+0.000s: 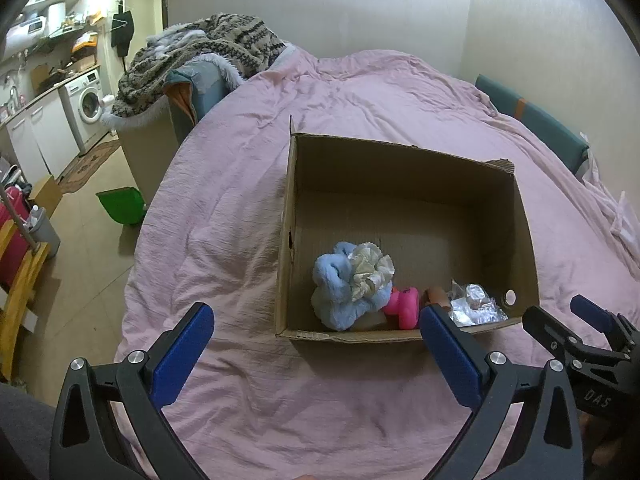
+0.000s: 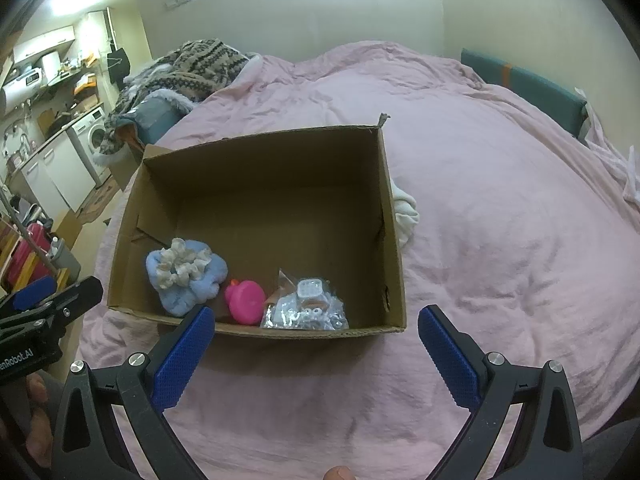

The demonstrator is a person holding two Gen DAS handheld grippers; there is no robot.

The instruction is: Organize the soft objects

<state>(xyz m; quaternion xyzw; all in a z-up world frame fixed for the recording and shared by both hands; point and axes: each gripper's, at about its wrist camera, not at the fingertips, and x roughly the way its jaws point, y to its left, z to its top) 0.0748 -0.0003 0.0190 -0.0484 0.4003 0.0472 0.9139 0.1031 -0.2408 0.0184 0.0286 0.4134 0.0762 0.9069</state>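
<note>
Open cardboard box on a bed under a wrinkled pink cover, flaps up, most of the floor bare. Along the near wall, left to right: a fluffy light-blue plush with a cream ruffled scrunchie lying on top of it, a bright pink toy touching the plush's right side, then a crinkled clear plastic bag with small items inside (contents too blurred to name). Same row in the right wrist view: blue plush, scrunchie, pink toy, clear bag, all against the near wall of the box.

Outside the box, just beside its right wall, a white soft bundle on the cover, partly hidden by the cardboard.

Left hand-held gripper above the cover just short of the box's near-left corner, blue pads spread wide, nothing between them. Right hand-held gripper likewise spread wide and empty, low over the cover in front of the box's near edge. Each one visible at the edge of the other's view, close side by side.

Farther off: a patterned knitted blanket heaped at the far left corner of the bed, a green bin on the floor, a washing machine under a kitchen counter.
</note>
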